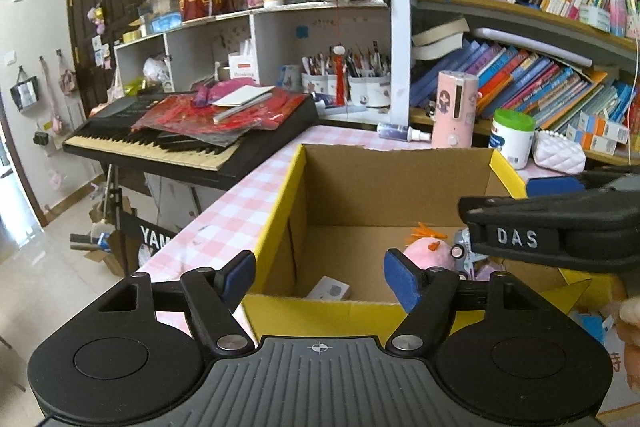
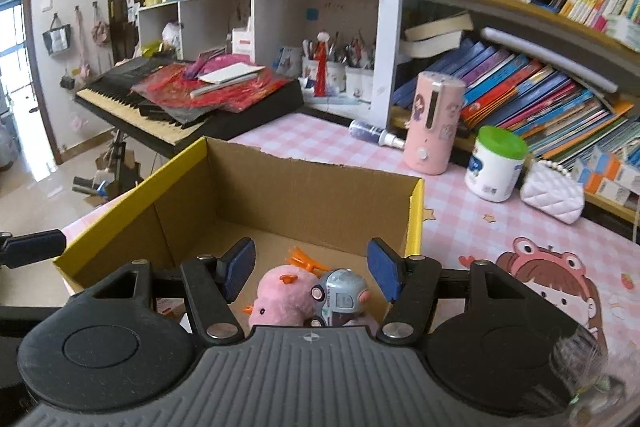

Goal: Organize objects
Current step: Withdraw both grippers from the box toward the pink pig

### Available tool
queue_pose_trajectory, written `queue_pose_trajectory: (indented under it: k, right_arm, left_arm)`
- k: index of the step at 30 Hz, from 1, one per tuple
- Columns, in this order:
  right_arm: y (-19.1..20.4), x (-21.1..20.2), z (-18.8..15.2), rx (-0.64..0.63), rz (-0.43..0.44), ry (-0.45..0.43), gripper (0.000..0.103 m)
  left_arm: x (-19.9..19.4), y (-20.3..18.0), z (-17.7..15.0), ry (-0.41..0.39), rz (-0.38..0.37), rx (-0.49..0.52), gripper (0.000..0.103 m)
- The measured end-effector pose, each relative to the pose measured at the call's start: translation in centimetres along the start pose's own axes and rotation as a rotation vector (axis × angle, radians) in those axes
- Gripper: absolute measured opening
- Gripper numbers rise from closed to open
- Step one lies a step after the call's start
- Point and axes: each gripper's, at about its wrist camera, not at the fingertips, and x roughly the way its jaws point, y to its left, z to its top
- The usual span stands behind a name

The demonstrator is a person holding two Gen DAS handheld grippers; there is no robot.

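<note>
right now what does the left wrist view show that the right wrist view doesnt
Only the left wrist view shows the small white box on the floor of the carton, and the right gripper reaching in from the side with its DAS label.

Only the right wrist view shows the cartoon girl print on the pink table cover.

Both show the yellow-sided cardboard carton, the pink plush toy and grey-blue toy car inside it, the pink cylindrical dispenser and the green-lidded white jar. The left gripper is open.

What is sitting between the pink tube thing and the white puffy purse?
A white tub with a green lid stands between the pink cylinder and white quilted purse, seen in both views.
</note>
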Motion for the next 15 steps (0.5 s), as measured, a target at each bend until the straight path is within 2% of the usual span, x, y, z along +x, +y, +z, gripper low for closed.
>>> queue_pose_trajectory:
  k: [5, 7, 15]
  right_arm:
    - [1.9, -2.5, -0.8, -0.033, -0.065, -0.041, 0.065]
    - [2.5, -3.3, -1.0, -0.038, -0.097, -0.052, 0.072]
    - [4.7, -6.0, -3.0, -0.026, -0.175, -0.033, 0.08]
  left_arm:
    - [-1.5, 0.8, -0.3, -0.022, 0.034, -0.004, 0.076]
    - [-2.0, 1.1, -0.5, -0.02, 0.047, 0.006, 0.077]
    - [-4.4, 2.6, -2.6, -0.012, 0.042, 0.016, 0.083]
